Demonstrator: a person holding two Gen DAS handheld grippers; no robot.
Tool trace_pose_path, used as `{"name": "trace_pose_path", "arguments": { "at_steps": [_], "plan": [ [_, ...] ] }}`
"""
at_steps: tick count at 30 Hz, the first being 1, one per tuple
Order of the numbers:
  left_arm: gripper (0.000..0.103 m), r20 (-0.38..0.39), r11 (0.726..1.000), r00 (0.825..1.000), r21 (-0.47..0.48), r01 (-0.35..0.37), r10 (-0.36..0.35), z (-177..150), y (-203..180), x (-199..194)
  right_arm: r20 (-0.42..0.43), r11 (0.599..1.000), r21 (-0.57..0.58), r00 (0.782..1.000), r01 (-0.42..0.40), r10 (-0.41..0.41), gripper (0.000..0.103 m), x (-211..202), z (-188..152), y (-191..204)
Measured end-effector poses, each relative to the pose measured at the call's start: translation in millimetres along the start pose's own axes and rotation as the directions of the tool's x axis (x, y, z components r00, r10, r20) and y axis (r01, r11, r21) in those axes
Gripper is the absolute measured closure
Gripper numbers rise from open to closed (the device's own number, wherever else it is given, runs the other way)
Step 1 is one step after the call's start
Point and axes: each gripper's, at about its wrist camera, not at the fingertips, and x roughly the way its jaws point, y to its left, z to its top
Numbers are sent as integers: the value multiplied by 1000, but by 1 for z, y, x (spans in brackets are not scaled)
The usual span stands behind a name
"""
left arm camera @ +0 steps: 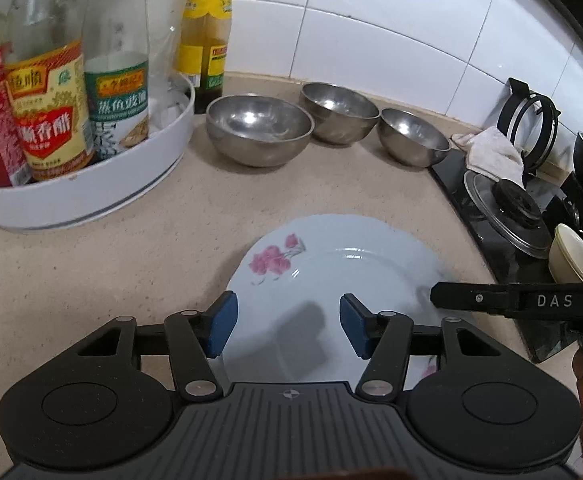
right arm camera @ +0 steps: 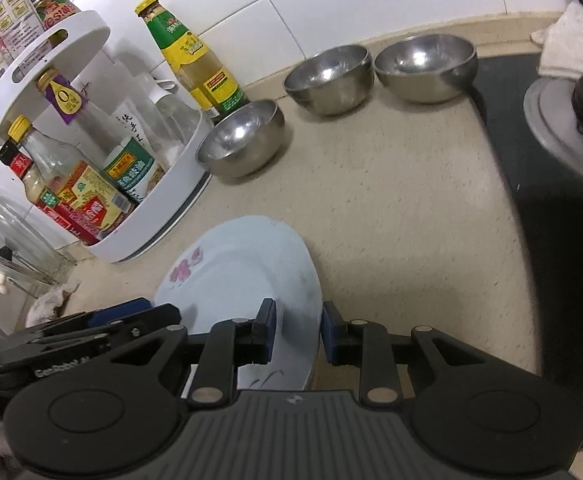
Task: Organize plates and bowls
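Now: plate held at its edge

Right gripper [right arm camera: 296,330] clamps narrow over the floral plate's [right arm camera: 247,276] right rim, apparently to lift it off the counter [right arm camera: 391,240]; left gripper [left arm camera: 287,326] hovers half-spread above the centre, gripping nothing; three steel bowls [left arm camera: 257,128] wait near the wall

We saw sauce bottles [left arm camera: 47,112] standing in a white round rack [left arm camera: 91,196] on the beige counter [left arm camera: 131,264]. A crumpled cloth [left arm camera: 491,152] and a glass lid [left arm camera: 507,216] lay on the black stove [left arm camera: 491,248].
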Motion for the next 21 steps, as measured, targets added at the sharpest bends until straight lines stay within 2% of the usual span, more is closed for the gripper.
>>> {"name": "trace_pose_path", "arguments": {
  "at_steps": [6, 15, 21],
  "plan": [
    [37, 3, 1000, 1000, -8, -9, 9, 4, 2, 3, 58, 999, -48, 998, 3, 0, 78, -7, 8, 1],
    [33, -7, 1000, 1000, -16, -20, 20, 10, 5, 9, 15, 999, -35, 1000, -24, 24, 78, 2, 7, -6],
    [25, -29, 999, 999, 33, -35, 36, 6, 4, 10, -31, 987, -159, 999, -25, 21, 72, 6, -3, 12]
  ]
}}
